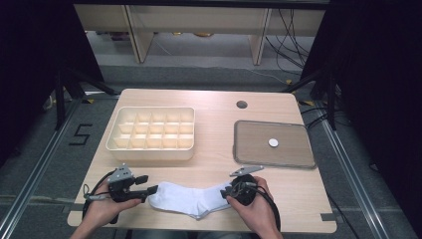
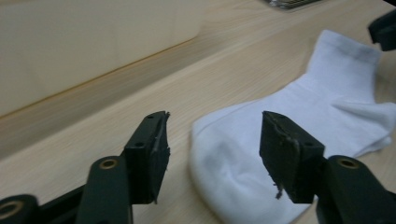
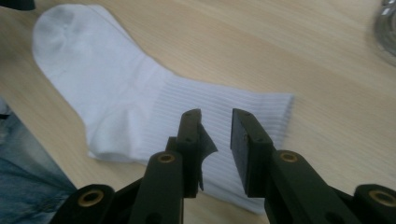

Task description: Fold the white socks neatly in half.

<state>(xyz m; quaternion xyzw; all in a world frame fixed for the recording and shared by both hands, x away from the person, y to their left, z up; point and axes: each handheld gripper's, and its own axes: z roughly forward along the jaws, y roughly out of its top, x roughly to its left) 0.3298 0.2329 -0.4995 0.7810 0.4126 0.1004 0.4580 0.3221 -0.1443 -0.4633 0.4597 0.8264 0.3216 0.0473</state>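
Now the white sock (image 1: 191,199) lies flat near the front edge of the table (image 1: 209,102), stretched from side to side between both tongs, with the left gripper (image 1: 152,189) spread apart at its toe and the right gripper (image 1: 225,191) apart over its cuff, neither squeezing it.

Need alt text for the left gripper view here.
Open tongs hover over the toe end of a white sock lying flat on a light wooden table. A blurred cream tray wall crosses the upper left.
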